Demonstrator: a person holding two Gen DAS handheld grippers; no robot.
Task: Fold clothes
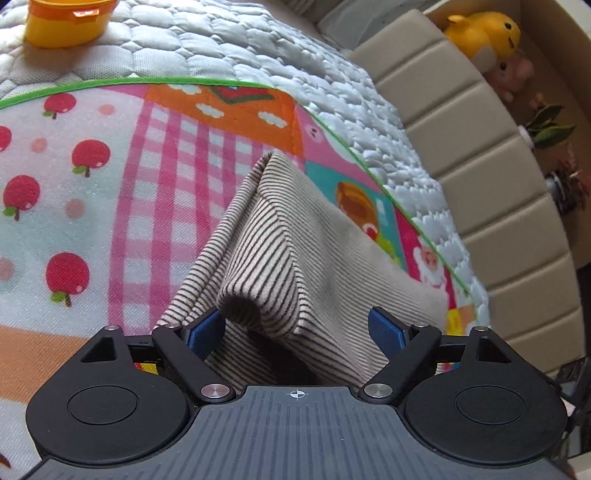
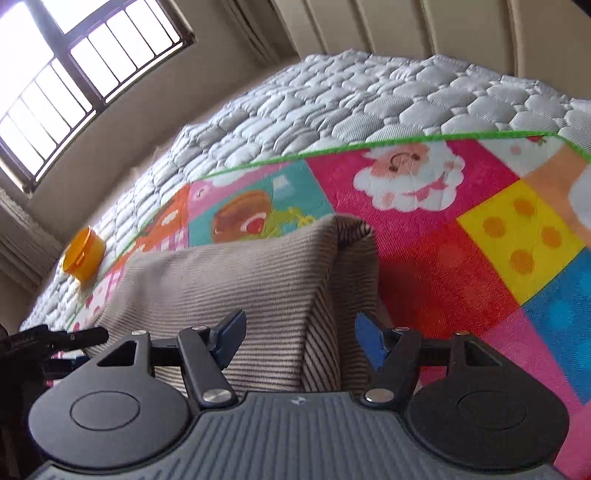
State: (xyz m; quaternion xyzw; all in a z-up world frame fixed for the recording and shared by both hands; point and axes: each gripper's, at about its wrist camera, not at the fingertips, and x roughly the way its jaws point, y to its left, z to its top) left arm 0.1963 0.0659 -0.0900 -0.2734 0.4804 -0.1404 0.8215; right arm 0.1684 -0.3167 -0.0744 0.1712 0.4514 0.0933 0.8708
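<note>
**Inspector:** Clothes first. Where does the garment lie, and in what state?

**Operator:** One striped garment (image 1: 280, 236), brown and cream, sits on the patterned play mat (image 1: 74, 206) that is spread over the quilted mattress (image 1: 258, 40). It is tented up, not flat: a peak at the far end and a doubled layer draped toward me. I judge it partly folded, though a bunched-up piece would look much the same. It still needs laying flat and squaring.

**Inspector:** Your grippers?

**Operator:** My left gripper (image 1: 295, 326) stands wide open, blue pads either side of a rolled edge of the cloth. The fabric lies between the fingers, but they are not closed on it. My right gripper (image 2: 300, 341) is the same: spread wide, straddling a folded corner and gripping nothing. In the right wrist view the dark tip of the other tool shows at the left edge.

**Inspector:** Surroundings, largest down?

**Operator:** A padded beige headboard (image 1: 476, 177) runs along the mattress. A barred window (image 2: 74, 74) lights the room. Soft toys, yellow and pink (image 1: 491, 40), sit in a box beyond the headboard, beside some potted greenery. An orange tub (image 1: 66, 22) rests on the mattress just off the mat.

**Inspector:** Obstructions?

**Operator:** None on the mat near the garment. The tub is well apart.
</note>
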